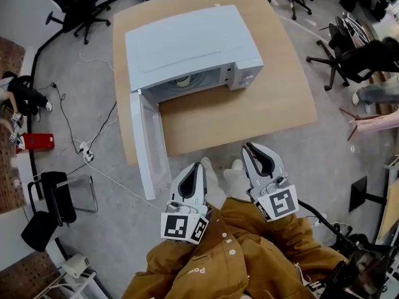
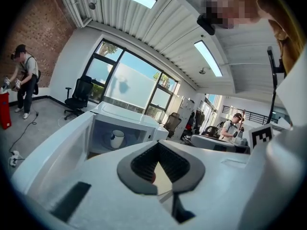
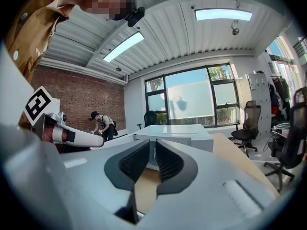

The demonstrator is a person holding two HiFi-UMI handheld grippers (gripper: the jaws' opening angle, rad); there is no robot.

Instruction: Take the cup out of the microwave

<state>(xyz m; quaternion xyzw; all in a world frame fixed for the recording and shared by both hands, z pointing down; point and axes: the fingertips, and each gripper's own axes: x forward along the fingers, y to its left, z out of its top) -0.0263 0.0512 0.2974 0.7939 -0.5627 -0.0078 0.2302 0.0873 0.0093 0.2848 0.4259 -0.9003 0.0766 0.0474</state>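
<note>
Left claw [image 1: 200,166] closed; right claw [image 1: 248,146] narrow, opening, empty. Cup [image 2: 116,138] inside open microwave [image 1: 187,42].

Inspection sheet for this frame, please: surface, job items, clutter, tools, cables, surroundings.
Surface: wooden table, holds only the microwave.
Job's things: microwave's door swung open; white cup upright inside.
Clutter: nothing seen on the table.
Tools: left tool shut, empty; right tool jaws opening, narrow gap, empty; both short of the table.
Cables: cable trailing over the floor, left of table.
Surroundings: office chairs; people at work.
</note>
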